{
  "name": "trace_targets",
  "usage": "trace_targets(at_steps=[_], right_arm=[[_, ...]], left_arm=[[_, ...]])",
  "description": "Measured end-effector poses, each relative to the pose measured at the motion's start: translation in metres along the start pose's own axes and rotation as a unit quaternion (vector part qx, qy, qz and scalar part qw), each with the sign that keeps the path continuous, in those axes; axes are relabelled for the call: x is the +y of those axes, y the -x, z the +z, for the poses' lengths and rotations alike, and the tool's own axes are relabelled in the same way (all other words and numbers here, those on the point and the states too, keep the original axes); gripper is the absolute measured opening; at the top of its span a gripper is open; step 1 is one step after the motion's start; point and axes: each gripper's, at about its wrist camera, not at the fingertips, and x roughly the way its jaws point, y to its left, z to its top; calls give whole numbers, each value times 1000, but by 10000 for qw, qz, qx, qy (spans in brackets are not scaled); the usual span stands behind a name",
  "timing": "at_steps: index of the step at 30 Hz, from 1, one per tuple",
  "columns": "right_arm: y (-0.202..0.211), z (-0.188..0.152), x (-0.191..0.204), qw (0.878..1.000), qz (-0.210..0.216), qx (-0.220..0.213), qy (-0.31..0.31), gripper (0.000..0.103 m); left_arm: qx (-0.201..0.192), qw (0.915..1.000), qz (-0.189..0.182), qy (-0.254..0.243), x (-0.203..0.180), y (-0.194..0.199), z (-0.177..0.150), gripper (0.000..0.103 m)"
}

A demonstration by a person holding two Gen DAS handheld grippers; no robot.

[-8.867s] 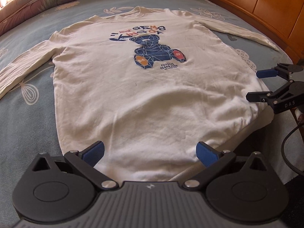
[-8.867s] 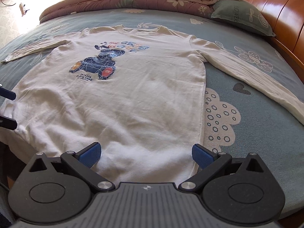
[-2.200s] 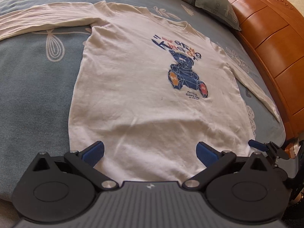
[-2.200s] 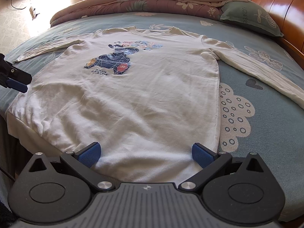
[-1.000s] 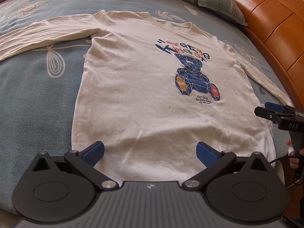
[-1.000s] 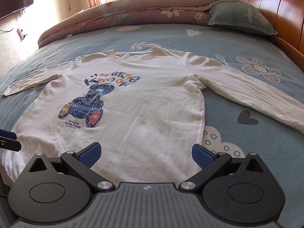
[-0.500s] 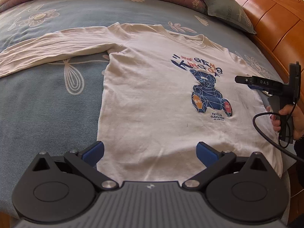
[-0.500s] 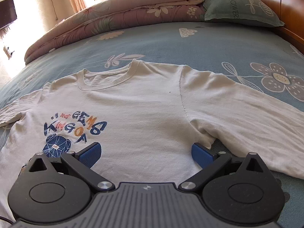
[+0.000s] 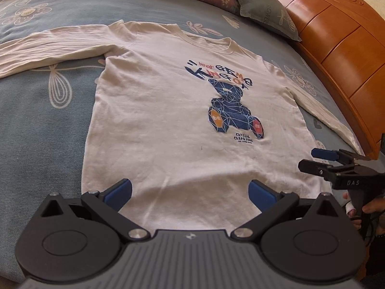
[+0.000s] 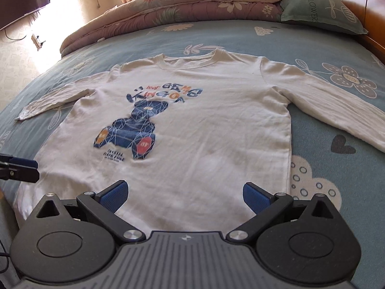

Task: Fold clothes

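Lying flat on the bed (image 10: 72, 55) is a white shirt (image 9: 168, 120) with a blue bear on the front. Both sleeves are spread out to the sides, and nothing is folded yet.

The left claw (image 9: 190, 190) hangs above the bottom edge of the shirt. Its two blue pads are wide apart and hold nothing. The right claw (image 10: 184, 193) hangs above the bottom edge too, nearer the other corner. Its pads are also wide apart and empty. A hand (image 9: 370, 207) holds the right claw's handle.

Here is what could go wrong, I think. The bottom of the shirt hangs a little over the side of the bed. A pull toward the person could make the whole shirt slide off. The cloth is thin and soft. A claw that pinches too deep could grab the sheet (image 9: 36, 125) as well, and then the sheet comes up with the shirt. A claw that pinches only the top layer would leave the back of the shirt behind, so the fold comes out crooked. The long sleeves could also drag and bunch up
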Motion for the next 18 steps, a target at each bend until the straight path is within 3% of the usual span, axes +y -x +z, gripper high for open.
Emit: trace_targets(at_steps=[6,10,13,18], right_arm=[[3,-23,19,9973,-516,184,482,103],[17,-24,30,9989,7,11,471,103],[7,-35,46,9956,-192,322,864,103],[7,-43,47,9960,-288,245,812,103]], left_arm=[[294,9994,99,-148,-3,-5,-19,102],[270,9987,187,-379,-5,3,-30,102],[291,9988,110,-374,-7,9,-34,102],[425,9983,-176,-346,-10,13,-47,102]])
